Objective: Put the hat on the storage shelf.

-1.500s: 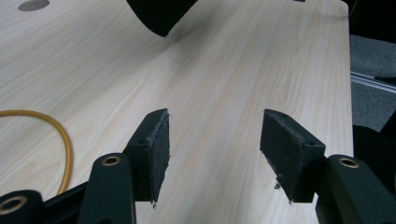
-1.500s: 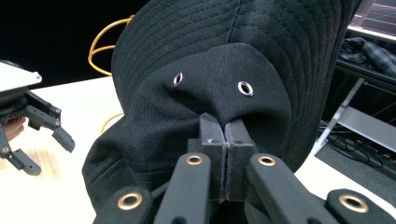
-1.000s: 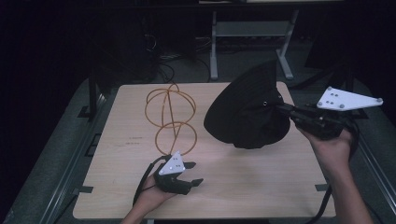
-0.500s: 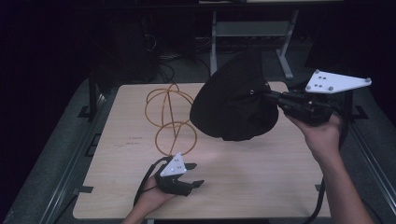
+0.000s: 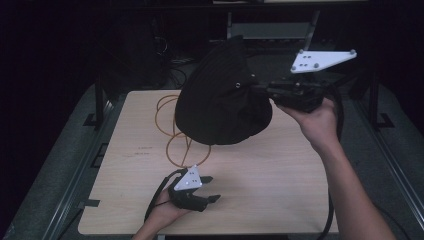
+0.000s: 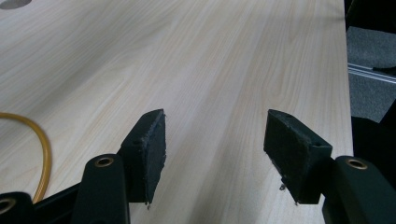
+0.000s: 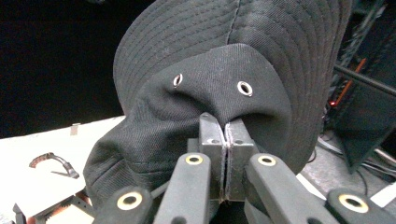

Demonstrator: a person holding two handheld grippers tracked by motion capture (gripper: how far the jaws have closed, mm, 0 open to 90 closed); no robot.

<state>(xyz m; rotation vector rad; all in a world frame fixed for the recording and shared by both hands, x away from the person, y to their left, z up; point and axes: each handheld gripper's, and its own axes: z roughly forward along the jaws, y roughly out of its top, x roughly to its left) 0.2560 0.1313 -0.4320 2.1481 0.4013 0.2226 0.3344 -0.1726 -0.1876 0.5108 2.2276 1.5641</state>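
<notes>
The right gripper [image 5: 260,90] has its fingers [image 7: 212,140] pressed tight together on a fold of the black hat [image 5: 222,107], which hangs clear above the far half of the bench [image 5: 280,170]. The left gripper [image 5: 210,189] rests low near the front edge, its fingers [image 6: 149,154] spread well apart with nothing between them. The right gripper view shows two metal eyelets [image 7: 244,87] just above the pinch; the high view shows the orange cable [image 5: 167,125] looped under the hat

The hat [image 5: 220,107] hangs above the table [image 5: 280,170], over the cord [image 5: 170,130]; the left gripper [image 5: 212,189] rests at the near edge.
</notes>
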